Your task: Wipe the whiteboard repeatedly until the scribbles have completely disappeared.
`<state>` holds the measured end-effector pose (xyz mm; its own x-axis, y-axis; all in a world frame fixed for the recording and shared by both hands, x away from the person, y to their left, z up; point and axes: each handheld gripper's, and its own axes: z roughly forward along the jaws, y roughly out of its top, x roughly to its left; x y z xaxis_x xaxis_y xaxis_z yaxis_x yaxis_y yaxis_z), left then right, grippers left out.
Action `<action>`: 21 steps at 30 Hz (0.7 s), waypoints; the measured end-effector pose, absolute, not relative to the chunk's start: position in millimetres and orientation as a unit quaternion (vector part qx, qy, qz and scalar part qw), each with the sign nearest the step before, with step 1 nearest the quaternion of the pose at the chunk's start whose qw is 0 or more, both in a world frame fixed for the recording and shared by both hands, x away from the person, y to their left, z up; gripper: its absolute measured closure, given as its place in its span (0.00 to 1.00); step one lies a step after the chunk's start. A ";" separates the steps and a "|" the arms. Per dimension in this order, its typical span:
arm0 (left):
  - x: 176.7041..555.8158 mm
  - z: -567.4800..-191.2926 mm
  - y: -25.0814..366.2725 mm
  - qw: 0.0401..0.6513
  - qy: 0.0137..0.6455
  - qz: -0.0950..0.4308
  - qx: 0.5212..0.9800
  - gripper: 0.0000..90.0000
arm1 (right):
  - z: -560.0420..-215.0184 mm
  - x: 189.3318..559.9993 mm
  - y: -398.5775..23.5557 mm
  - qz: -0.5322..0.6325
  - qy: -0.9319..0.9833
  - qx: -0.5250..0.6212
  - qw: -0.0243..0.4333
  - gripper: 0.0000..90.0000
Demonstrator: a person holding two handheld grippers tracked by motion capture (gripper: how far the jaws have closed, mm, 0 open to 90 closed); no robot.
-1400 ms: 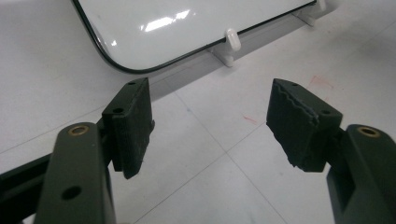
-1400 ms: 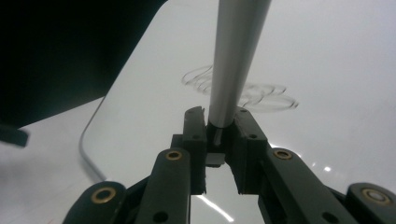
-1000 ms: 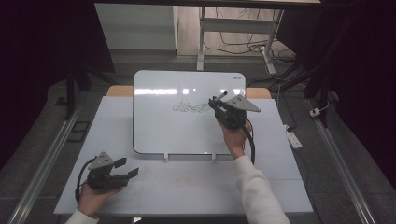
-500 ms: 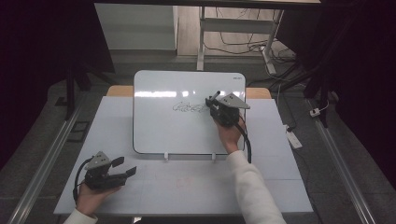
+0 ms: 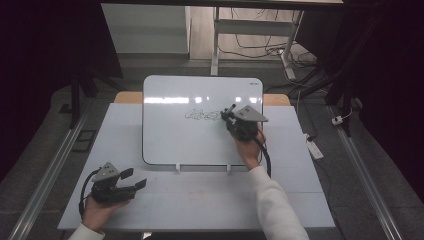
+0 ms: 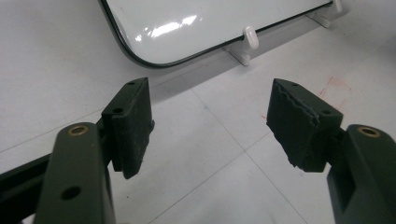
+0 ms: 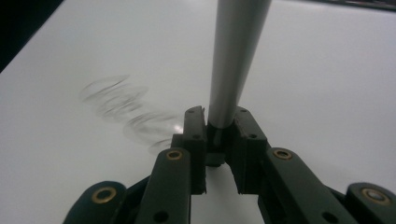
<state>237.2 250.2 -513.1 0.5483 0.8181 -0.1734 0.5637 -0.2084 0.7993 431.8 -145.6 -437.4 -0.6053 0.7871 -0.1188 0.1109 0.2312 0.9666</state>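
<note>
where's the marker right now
In the right gripper view the marker is clamped in the right gripper, over the whiteboard beside the scribble.

A pale desk (image 5: 200, 200) carried the work, with faint red marks (image 6: 334, 91) on its surface. On the grey floor (image 5: 45, 165) to one side lay a white power strip (image 5: 315, 148), and behind the desk cables (image 5: 260, 47) trailed round a white stand (image 5: 215, 40).

table (image 5: 200, 200): pale, flat | on it: whiteboard (image 5: 170, 135) on feet
</note>
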 end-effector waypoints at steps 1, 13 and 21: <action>236.5 -512.5 250.1 0.438 0.452 0.147 0.763 0.35 | -437.6 433.8 -151.1 0.550 0.703 0.333 0.304 0.86; 238.1 -513.7 251.3 0.437 0.453 0.146 0.763 0.35 | -448.1 420.7 -131.1 0.525 0.740 0.276 0.317 0.86; 237.2 -512.9 251.4 0.438 0.453 0.147 0.762 0.35 | -445.9 422.4 -136.8 0.521 0.736 0.282 0.326 0.86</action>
<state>237.2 251.4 -512.9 0.5472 0.8190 -0.1725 0.5610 -0.2059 0.8018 422.4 -136.8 -445.9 -0.6281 0.7555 -0.1862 0.0754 0.2973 0.9518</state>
